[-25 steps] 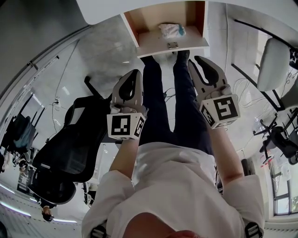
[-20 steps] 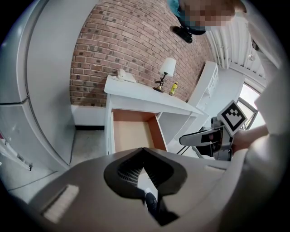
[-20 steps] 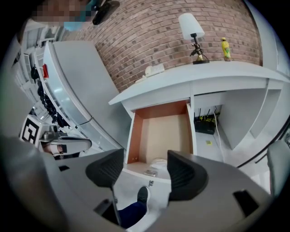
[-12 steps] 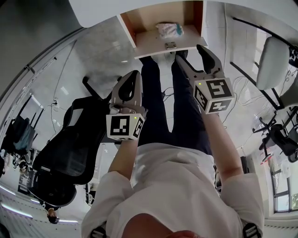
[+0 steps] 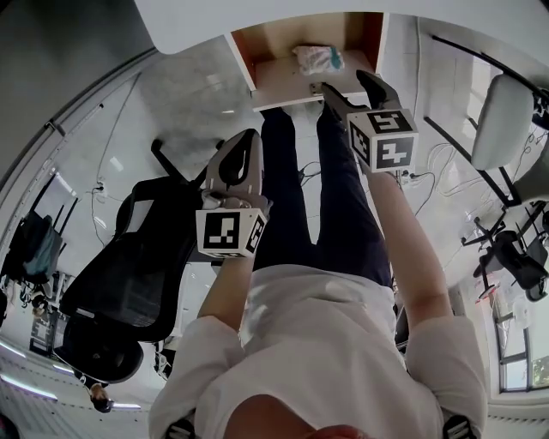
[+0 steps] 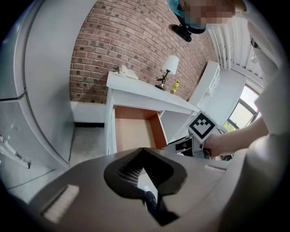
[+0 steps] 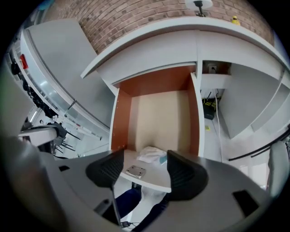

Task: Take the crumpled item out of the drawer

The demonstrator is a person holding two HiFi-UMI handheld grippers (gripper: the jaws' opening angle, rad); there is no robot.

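Note:
The wooden drawer stands pulled out from under the white desk. A crumpled white and teal item lies inside it near the front. My right gripper hovers at the drawer's front edge, open and empty. In the right gripper view the right gripper frames the crumpled item beyond the fingertips, with the drawer's metal handle plate below. My left gripper hangs lower left, over the person's legs, shut on nothing. The left gripper points toward the drawer.
A black office chair stands at the left and a white chair at the right. The person's dark trouser legs run beneath the drawer. A small lamp sits on the desk top. Cables lie on the floor at the right.
My right gripper has moved forward and up to the drawer's front edge, and its jaws have gone from shut to open. The left gripper has stayed put.

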